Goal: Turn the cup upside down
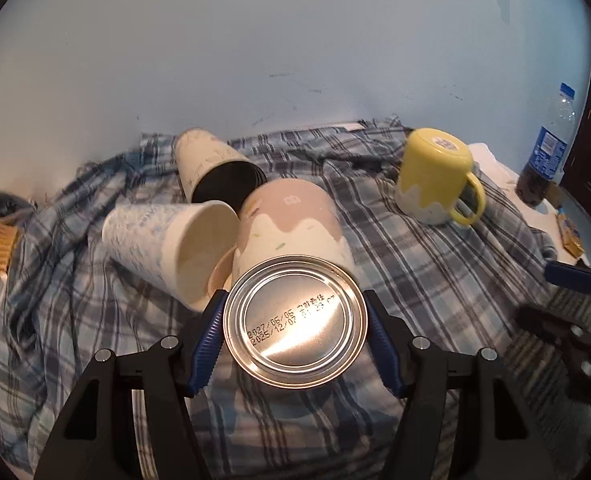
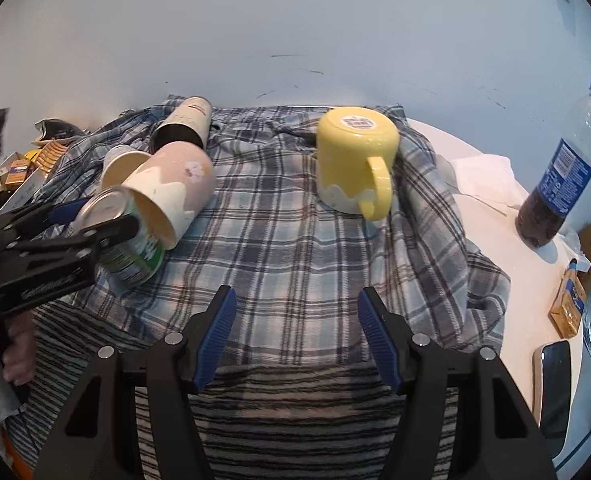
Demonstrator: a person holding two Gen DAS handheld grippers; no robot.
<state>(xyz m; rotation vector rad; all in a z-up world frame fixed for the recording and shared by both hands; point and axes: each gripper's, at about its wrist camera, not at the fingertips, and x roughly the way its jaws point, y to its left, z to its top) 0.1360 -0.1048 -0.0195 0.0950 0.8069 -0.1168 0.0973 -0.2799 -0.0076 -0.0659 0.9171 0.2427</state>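
My left gripper (image 1: 295, 332) is shut on a metal can (image 1: 295, 326), its silver end facing the camera; the can shows in the right wrist view (image 2: 129, 236) with a green label, held tilted just above the cloth. A pink-and-white mug (image 1: 291, 220) lies on its side right behind the can, also in the right wrist view (image 2: 175, 184). A yellow mug (image 1: 435, 176) stands upside down at the right, also in the right wrist view (image 2: 355, 160). My right gripper (image 2: 295, 332) is open and empty over the cloth's near edge.
A white paper cup (image 1: 167, 248) and a dark-lined cup (image 1: 215, 172) lie on their sides on the plaid cloth (image 2: 287, 248). A cola bottle (image 2: 563, 176), a small carton (image 2: 569, 304) and a phone (image 2: 555, 392) sit at the right. Clutter lies at the left.
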